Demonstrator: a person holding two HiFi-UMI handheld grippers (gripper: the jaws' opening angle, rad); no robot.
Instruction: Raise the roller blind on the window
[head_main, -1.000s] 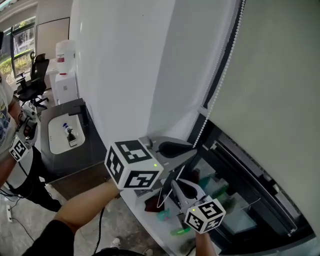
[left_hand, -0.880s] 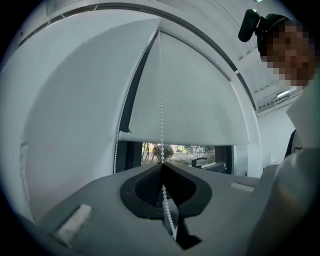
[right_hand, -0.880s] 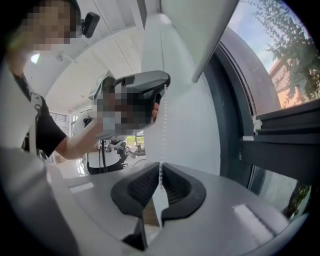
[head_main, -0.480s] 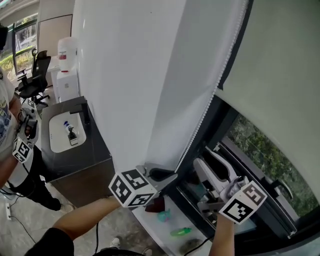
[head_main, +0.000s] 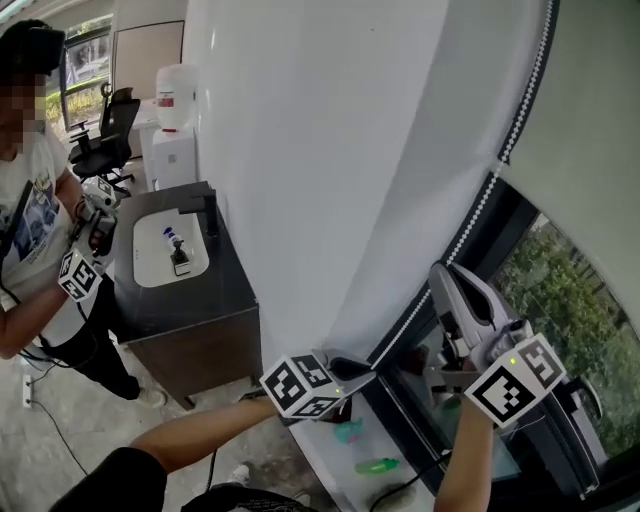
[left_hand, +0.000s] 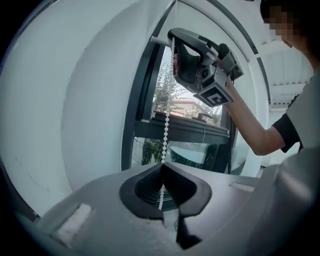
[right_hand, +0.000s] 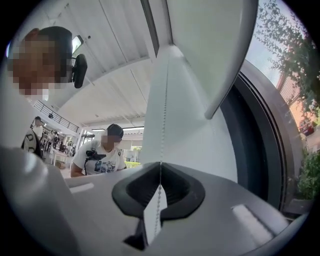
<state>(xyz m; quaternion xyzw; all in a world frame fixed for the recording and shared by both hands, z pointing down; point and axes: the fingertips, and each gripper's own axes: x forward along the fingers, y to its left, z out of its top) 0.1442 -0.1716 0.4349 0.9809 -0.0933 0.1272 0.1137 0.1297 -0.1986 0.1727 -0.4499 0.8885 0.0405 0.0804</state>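
Note:
The grey roller blind (head_main: 600, 120) hangs at the top right of the window, with trees showing below it. Its white bead chain (head_main: 505, 150) runs down along the dark frame. My left gripper (head_main: 368, 372) is shut on the chain low down, near the sill; in the left gripper view the bead chain (left_hand: 165, 135) enters its closed pads, left gripper (left_hand: 162, 169). My right gripper (head_main: 440, 270) points upward higher on the chain, its jaws closing with the bead chain (right_hand: 164, 105) pinched between the pads, right gripper (right_hand: 160, 167). The left gripper view shows the right gripper (left_hand: 173, 47) on the chain above.
A white wall (head_main: 300, 150) stands left of the window. On the sill (head_main: 330, 470) lie small green items (head_main: 375, 465). Further left is a dark cabinet (head_main: 200, 310) with a white tray (head_main: 165, 265), a water dispenser (head_main: 175, 100), an office chair (head_main: 110, 130) and a person (head_main: 40, 210) holding grippers.
My right gripper let go of the chain low down, rose up and right, and closed on it higher. The left gripper went down. More window shows under the blind.

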